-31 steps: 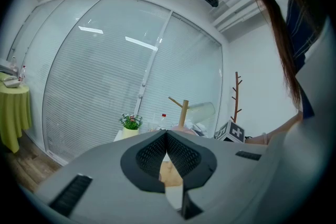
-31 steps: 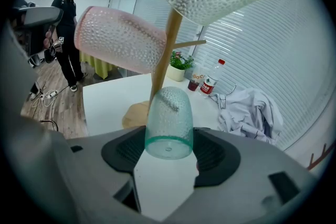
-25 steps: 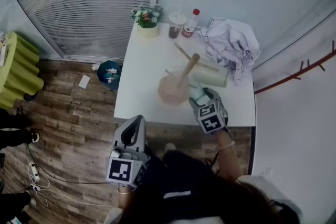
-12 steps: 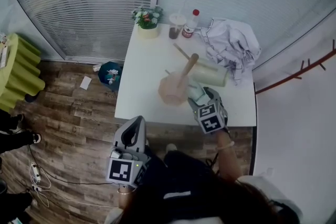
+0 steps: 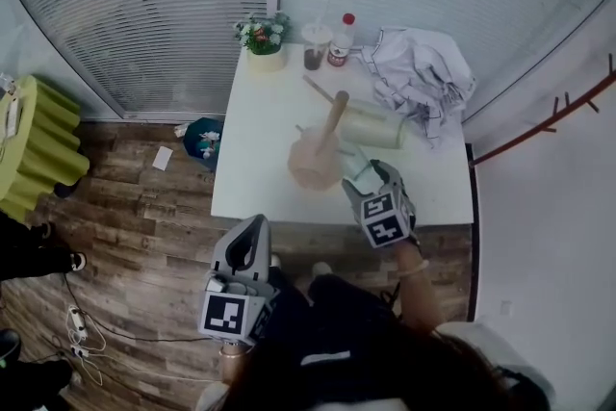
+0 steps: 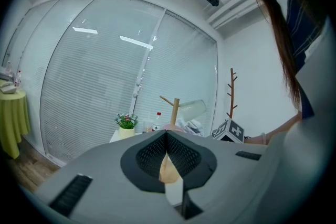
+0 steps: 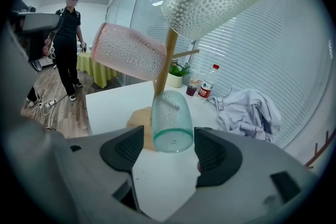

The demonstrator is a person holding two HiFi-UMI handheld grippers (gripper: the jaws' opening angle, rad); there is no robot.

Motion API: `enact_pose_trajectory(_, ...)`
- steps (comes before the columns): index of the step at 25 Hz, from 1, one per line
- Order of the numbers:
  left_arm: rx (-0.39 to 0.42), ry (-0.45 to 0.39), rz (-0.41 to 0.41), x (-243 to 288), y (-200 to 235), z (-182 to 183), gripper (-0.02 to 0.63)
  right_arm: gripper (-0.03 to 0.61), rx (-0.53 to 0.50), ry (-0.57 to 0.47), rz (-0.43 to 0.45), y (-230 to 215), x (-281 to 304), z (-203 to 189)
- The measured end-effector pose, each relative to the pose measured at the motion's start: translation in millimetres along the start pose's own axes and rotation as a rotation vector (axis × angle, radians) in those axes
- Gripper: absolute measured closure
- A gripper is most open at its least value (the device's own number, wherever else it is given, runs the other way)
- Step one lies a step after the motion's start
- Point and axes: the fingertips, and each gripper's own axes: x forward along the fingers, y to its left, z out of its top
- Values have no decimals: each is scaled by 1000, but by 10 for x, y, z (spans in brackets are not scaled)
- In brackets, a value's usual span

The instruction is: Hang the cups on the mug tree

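My right gripper (image 7: 169,150), jaws spread but just narrowing, flanks the teal cup (image 7: 171,120) on the mug tree (image 7: 167,57). My left gripper (image 6: 167,136) is pressed together.

Left gripper (image 6: 166,136): jaws pressed together at the tips, nothing between them.
Mug tree (image 6: 175,106): wooden post just above the jaw tips, one peg slanting up to the left.
Cup (image 6: 191,108): pale, tilted, hanging on the post's right side.
Potted plant (image 6: 126,122): left of the post, on the white table (image 6: 116,136).
Bottle (image 6: 158,119): red cap, between plant and post.
Blinds (image 6: 94,81): closed across the windows.
Person (image 6: 294,34): right edge, long hair hanging down.
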Motion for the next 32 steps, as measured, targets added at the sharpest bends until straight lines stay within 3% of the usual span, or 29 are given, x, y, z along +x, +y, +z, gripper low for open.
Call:
enact_pose_trajectory(10,32,-55,-6,6,-299,69,612,282,60,-69,9,-41,-220,-104)
enact_pose_trajectory(19,14,-40,16,13,-699,-14,612,300,61,-147,58,-79,-418,-145)
enact_pose_trajectory(26,57,-40,13,80,-1084,-44,612,358,94,-229,82,-230,-622,-170)
enact_pose_trajectory(32,66,-95,45,131,-1321,20,612,426,104,-301,102,-348,-779,-177)
